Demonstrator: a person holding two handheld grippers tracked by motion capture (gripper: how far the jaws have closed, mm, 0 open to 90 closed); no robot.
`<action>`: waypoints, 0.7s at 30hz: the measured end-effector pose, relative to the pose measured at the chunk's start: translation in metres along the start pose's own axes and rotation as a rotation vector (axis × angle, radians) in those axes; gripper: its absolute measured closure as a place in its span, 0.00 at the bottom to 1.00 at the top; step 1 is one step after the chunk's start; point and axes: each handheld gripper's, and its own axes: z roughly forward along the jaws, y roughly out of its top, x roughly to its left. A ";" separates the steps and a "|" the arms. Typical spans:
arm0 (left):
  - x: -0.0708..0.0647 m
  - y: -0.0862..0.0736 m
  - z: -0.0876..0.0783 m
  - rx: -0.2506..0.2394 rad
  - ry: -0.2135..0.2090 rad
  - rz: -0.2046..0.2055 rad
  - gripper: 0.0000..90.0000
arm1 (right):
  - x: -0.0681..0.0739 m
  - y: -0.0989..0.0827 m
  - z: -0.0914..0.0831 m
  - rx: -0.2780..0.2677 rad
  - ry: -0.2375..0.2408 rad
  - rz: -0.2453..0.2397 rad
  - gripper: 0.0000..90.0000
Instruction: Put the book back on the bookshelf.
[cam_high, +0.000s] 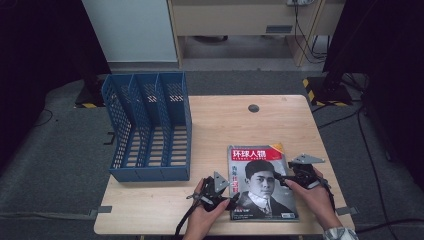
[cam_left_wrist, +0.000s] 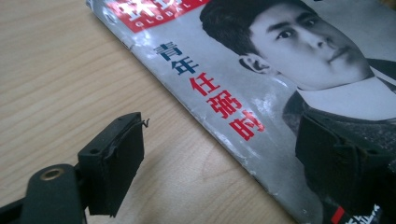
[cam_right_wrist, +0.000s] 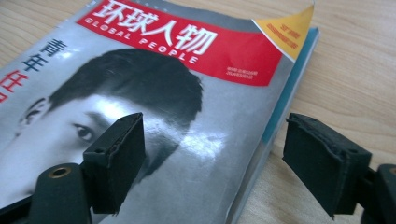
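Observation:
A magazine (cam_high: 262, 182) with a black-and-white portrait and a red title band lies flat on the wooden table (cam_high: 225, 120), near its front right. My left gripper (cam_high: 231, 199) sits at the magazine's left edge, held by a hand. In the left gripper view the left gripper (cam_left_wrist: 224, 163) is open, one jaw over bare wood and the other over the magazine (cam_left_wrist: 280, 93) cover. My right gripper (cam_high: 280, 179) is at the magazine's right side. In the right gripper view the right gripper (cam_right_wrist: 219, 158) is open and straddles the right edge of the magazine (cam_right_wrist: 187, 93), touching nothing.
A blue mesh file rack (cam_high: 150, 127) with three slots stands at the table's left side, its open top facing up. A round cable hole (cam_high: 253, 108) lies at the back middle. Bare wood lies between the rack and the magazine.

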 end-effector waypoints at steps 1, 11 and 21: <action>0.000 0.000 0.000 0.000 0.000 0.000 0.19 | 0.000 0.000 0.000 0.000 0.000 0.000 0.22; -0.004 -0.002 0.006 0.022 -0.040 0.029 0.39 | 0.002 0.000 -0.001 -0.005 0.016 -0.001 0.34; -0.006 -0.001 0.008 0.016 -0.041 0.035 0.42 | 0.007 -0.003 -0.022 -0.080 0.070 0.055 0.51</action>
